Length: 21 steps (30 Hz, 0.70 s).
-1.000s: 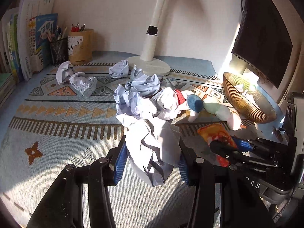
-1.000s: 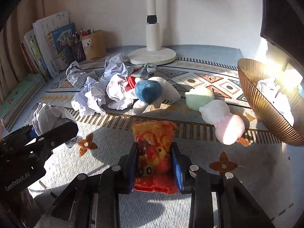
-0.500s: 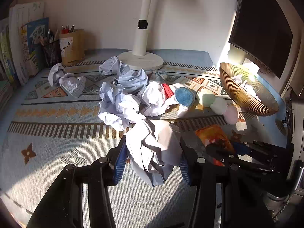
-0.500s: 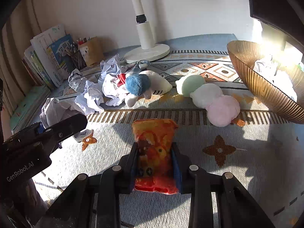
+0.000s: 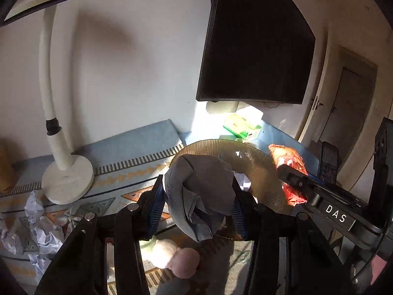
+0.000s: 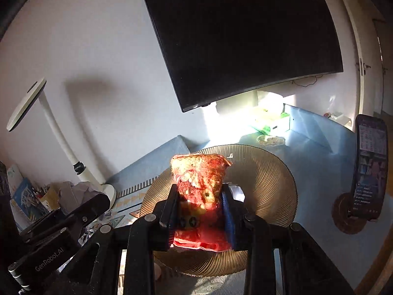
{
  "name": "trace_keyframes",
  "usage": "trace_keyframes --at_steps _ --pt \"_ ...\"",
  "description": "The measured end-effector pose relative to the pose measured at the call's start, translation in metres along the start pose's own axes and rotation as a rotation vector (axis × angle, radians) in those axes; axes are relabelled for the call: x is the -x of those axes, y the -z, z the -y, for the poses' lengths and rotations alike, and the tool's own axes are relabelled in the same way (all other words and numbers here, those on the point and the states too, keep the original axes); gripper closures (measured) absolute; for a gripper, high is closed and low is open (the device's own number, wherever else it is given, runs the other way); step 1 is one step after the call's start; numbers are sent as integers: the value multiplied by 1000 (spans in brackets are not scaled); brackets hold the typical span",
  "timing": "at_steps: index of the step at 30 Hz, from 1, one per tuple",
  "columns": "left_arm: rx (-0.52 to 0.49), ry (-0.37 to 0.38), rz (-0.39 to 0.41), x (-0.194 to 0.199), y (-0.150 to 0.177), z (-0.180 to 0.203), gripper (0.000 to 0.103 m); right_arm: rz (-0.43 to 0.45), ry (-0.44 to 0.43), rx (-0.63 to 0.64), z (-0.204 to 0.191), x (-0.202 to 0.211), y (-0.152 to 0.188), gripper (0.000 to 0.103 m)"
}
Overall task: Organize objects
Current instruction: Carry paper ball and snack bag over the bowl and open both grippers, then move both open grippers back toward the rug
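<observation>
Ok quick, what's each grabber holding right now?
Left gripper: shut on a crumpled white paper ball.
Right gripper: shut on a shiny red-orange snack packet.

Hard sunlight from the right burns out the patch under the dark screen (image 6: 240, 36) and glares off the ribbed bowl (image 6: 270, 172), while the lamp (image 5: 46, 78) throws a soft wall shadow and fisheye edges bend into black corners.
</observation>
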<state>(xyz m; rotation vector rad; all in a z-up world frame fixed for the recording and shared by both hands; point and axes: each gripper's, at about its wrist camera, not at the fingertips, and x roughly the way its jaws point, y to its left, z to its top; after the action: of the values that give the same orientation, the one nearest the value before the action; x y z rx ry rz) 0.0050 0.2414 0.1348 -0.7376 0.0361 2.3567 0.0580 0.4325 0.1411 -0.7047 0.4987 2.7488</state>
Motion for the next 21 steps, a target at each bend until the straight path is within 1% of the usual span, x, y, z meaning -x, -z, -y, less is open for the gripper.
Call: trace_keyframes --at_steps 1,2,3,4,5,7,9,11,12,14,17,18,19,21 --pt "9 -7 -7 -11 -2 1 55 -5 3 -4 4 -6 -2 70" --pt "22 -7 -15 -22 -2 1 45 -19 5 2 6 -13 -2 67" --pt "36 -7 -27 -32 -2 0 37 -44 11 11 8 -20 -3 56" --pt "51 -15 -38 -39 -2 -2 19 -60 21 12 11 -23 -3 48" --pt "64 -20 -40 -42 0 -4 11 -71 28 12 13 -24 -1 48" --pt "70 -22 -48 -42 4 -5 11 -78 10 12 12 -22 3 48" --pt "54 -29 -45 -32 8 -8 11 -75 -15 24 5 -16 8 48" --pt "36 -73 -23 -13 12 -10 11 -74 -51 45 -6 -11 14 46" --pt "28 -97 -5 0 14 -12 11 -75 -80 54 -14 -6 18 44" --pt "22 -136 47 30 21 -17 10 -70 -146 78 -33 5 27 40" --pt "44 -233 120 76 40 -27 5 -70 -229 124 -64 19 54 37" --pt "59 -271 139 89 49 -34 4 -87 -254 127 -73 20 68 29" --pt "81 -311 151 101 58 -41 3 -110 -270 129 -80 19 83 26" --pt "132 -399 157 118 79 -60 3 -164 -292 165 -96 12 113 25"
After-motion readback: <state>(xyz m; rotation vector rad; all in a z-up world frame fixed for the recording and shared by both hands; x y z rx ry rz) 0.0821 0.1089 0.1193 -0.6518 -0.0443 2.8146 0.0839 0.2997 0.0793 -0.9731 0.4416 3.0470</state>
